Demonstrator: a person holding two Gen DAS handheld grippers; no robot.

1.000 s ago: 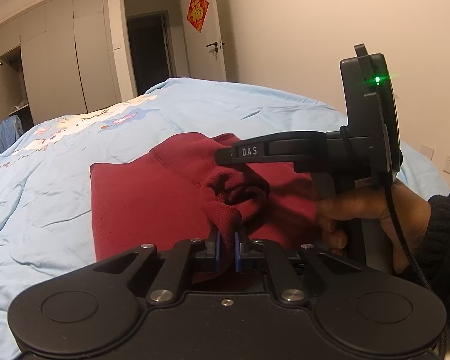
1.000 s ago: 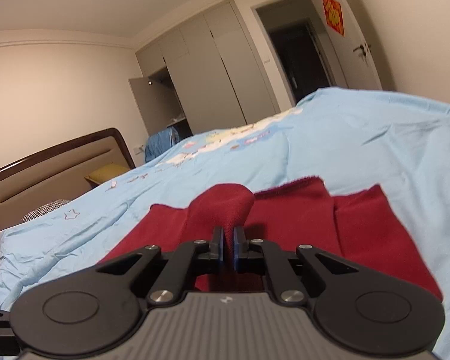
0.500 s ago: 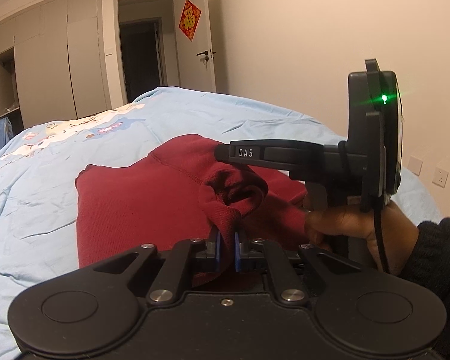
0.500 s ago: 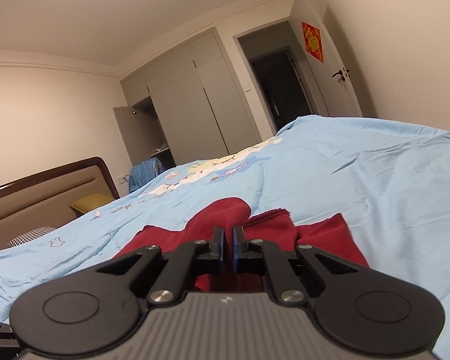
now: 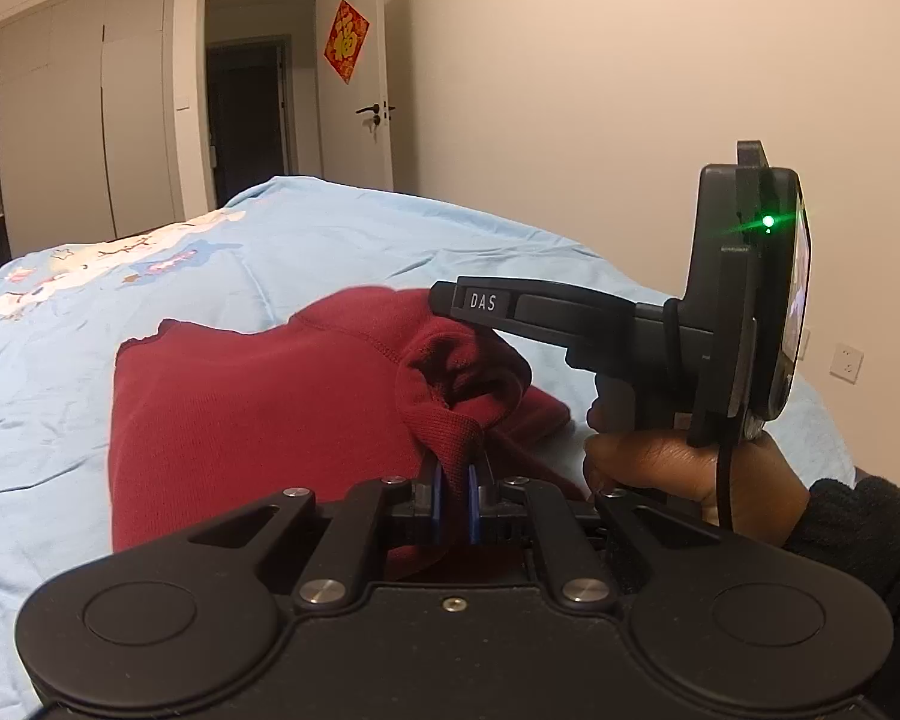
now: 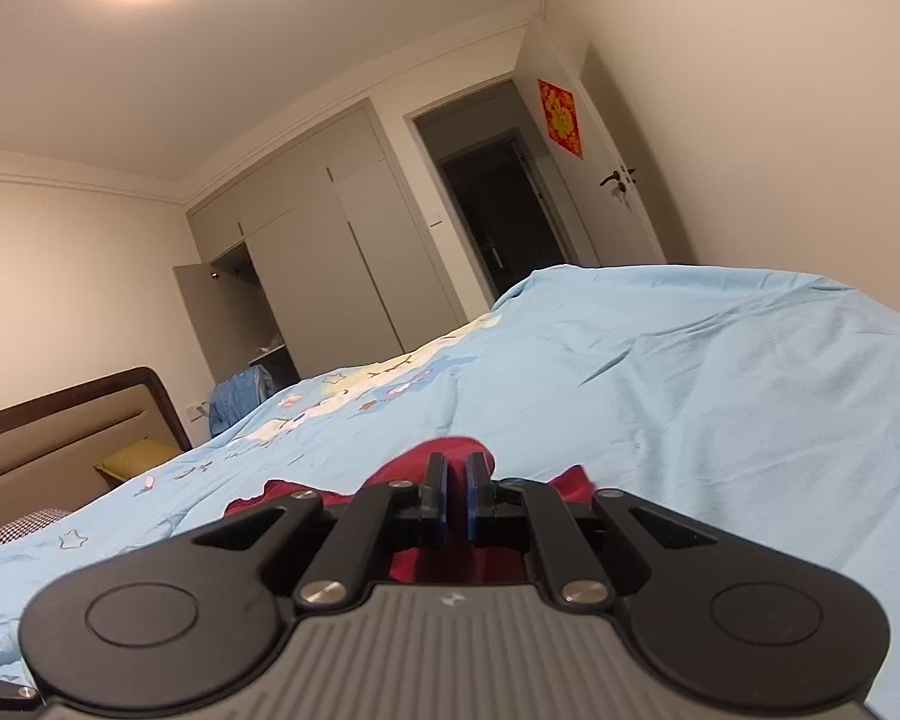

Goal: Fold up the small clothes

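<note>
While my left claw (image 5: pixel 455 501) pinches a bunched bit of the red top (image 5: pixel 258 414), my right claw (image 6: pixel 456 501) is closed too, with red cloth at its tips. Most of the top lies flat on the blue bed (image 5: pixel 342 252), ahead and left of my left claw.

**Garment on the bed, a gripper at each side of its near edge**

The garment (image 5: pixel 252 408) lies on the bed (image 5: pixel 342 246), spread to the left and bunched up at its right. The left gripper (image 5: pixel 453 501) sits at the near edge, with a fold of the garment between its fingers. To its right the right gripper (image 6: pixel 456 501) reaches in sideways over the bunched part, a hand (image 5: pixel 690 468) under it. Beyond the bed stand the wardrobe (image 5: pixel 78 120) at left and the door (image 5: pixel 384 108) to its right.
</note>
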